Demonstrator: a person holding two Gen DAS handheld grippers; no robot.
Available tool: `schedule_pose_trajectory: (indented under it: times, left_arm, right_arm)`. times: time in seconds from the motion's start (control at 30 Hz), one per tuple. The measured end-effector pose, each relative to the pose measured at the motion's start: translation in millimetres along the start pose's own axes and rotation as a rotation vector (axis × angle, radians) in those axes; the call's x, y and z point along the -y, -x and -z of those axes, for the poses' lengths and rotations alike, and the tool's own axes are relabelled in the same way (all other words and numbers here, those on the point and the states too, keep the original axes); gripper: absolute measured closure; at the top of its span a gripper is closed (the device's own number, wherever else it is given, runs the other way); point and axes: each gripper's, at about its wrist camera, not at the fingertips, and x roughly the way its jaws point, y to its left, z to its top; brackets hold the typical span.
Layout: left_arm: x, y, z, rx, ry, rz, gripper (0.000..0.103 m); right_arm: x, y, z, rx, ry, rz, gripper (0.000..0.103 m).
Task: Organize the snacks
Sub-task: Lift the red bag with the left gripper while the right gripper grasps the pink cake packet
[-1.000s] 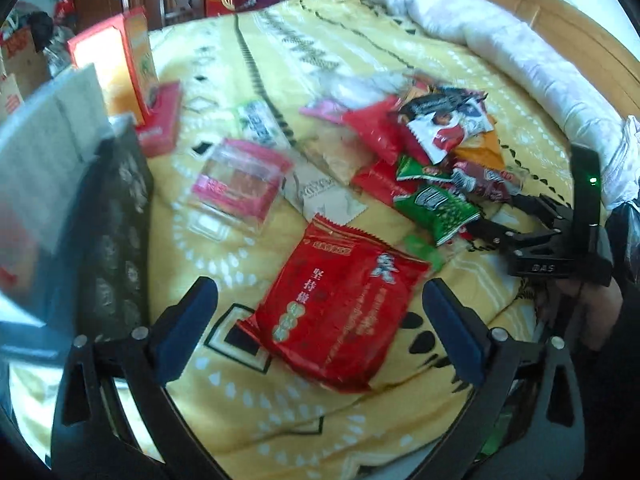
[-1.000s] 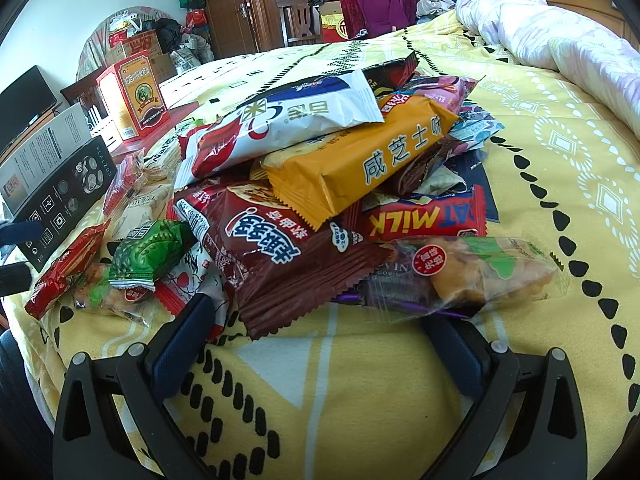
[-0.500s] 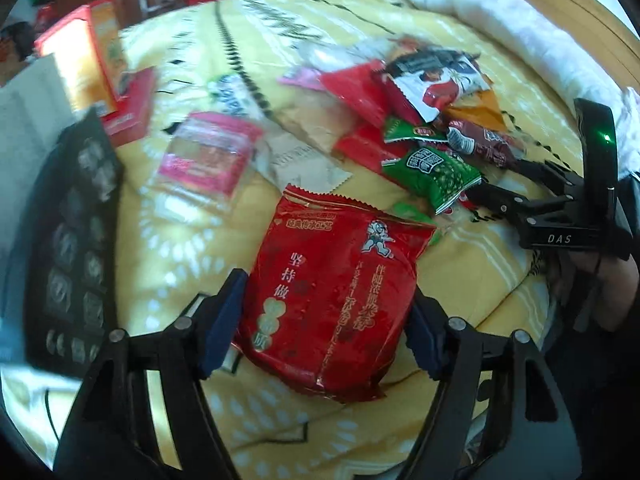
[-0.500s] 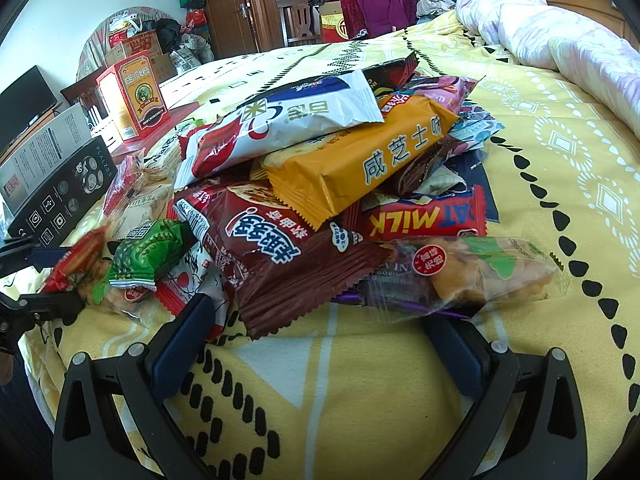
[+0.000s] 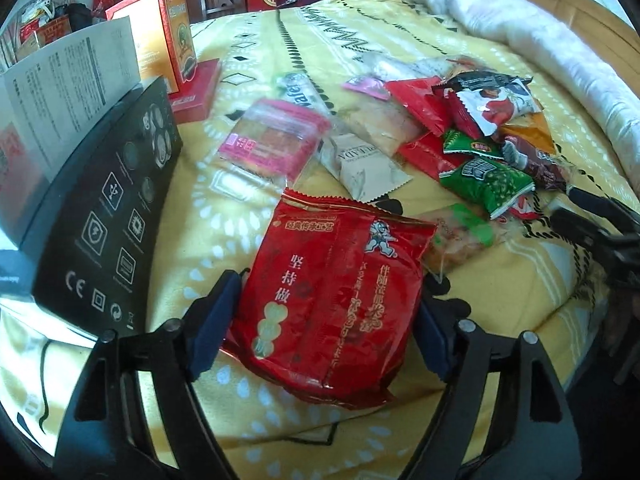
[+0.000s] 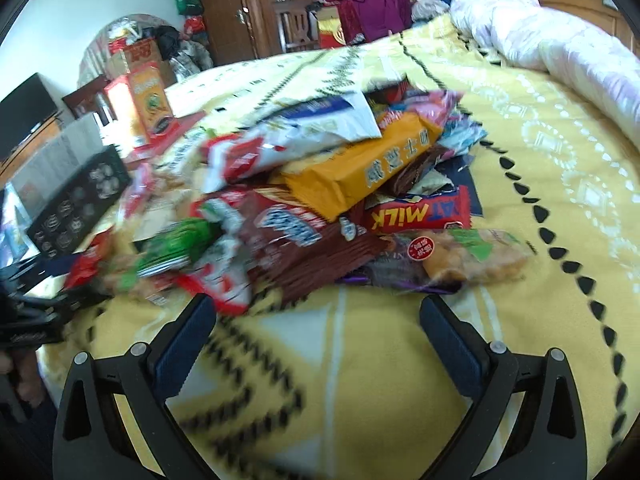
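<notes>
Left gripper [image 5: 328,324] clamped on big red snack bag [image 5: 332,304], just right of black box [image 5: 100,216]. Light, crinkly, slippery; best held at side edges. Right gripper [image 6: 318,336] open, empty.

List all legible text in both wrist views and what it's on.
"坚持做": big red snack bag, between the left tongs
"CE": black box
"MILK", upside down: red bar wrapper
"咸芝士": orange pack, blurred
Grey leaflet, other wrappers: too small or blurred
</notes>
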Motion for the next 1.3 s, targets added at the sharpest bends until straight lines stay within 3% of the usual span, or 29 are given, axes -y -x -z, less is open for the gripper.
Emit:
schedule_pose_trajectory:
  times: [0.13, 0.27, 0.5, 0.53, 0.6, 0.7, 0.73, 0.83, 0.93, 1.13, 1.3]
  left_arm:
    - [-2, 13, 2, 0.013, 0.000, -0.001, 0.027]
    - [-3, 39, 11, 0.062, -0.012, -0.008, 0.028]
    - [-20, 76, 13, 0.129, 0.049, 0.030, 0.028]
    - [-22, 79, 13, 0.133, 0.055, 0.036, 0.028]
    - [-33, 79, 14, 0.125, 0.083, -0.020, 0.028]
    - [-63, 67, 18, 0.097, 0.161, -0.011, 0.029]
    - [-68, 65, 19, 0.094, 0.156, 0.011, 0.029]
    - [-62, 65, 20, 0.109, 0.115, 0.022, 0.029]
    - [-48, 69, 22, 0.136, 0.069, 0.073, 0.029]
    - [-29, 70, 29, 0.133, 0.005, 0.125, 0.030]
    - [-25, 72, 28, 0.136, -0.014, 0.137, 0.030]
  right_arm:
    - [-21, 33, 0, 0.010, 0.068, -0.014, 0.000]
    - [-48, 39, -28, 0.012, 0.125, -0.066, 0.000]
    - [-132, -20, -92, -0.046, 0.356, -0.197, 0.006]
    - [-147, -34, -97, -0.071, 0.401, -0.213, 0.007]
    - [-175, -59, -104, -0.103, 0.474, -0.244, 0.009]
    - [-198, -83, -107, -0.131, 0.543, -0.246, 0.011]
    - [-201, -89, -112, -0.142, 0.521, -0.256, 0.013]
    - [-197, -88, -122, -0.200, 0.444, -0.396, 0.013]
    - [-198, -82, -121, -0.172, 0.503, -0.339, 0.012]
    - [-221, -117, -114, -0.206, 0.637, -0.213, 0.016]
    - [-233, -158, -101, -0.258, 0.696, -0.118, 0.034]
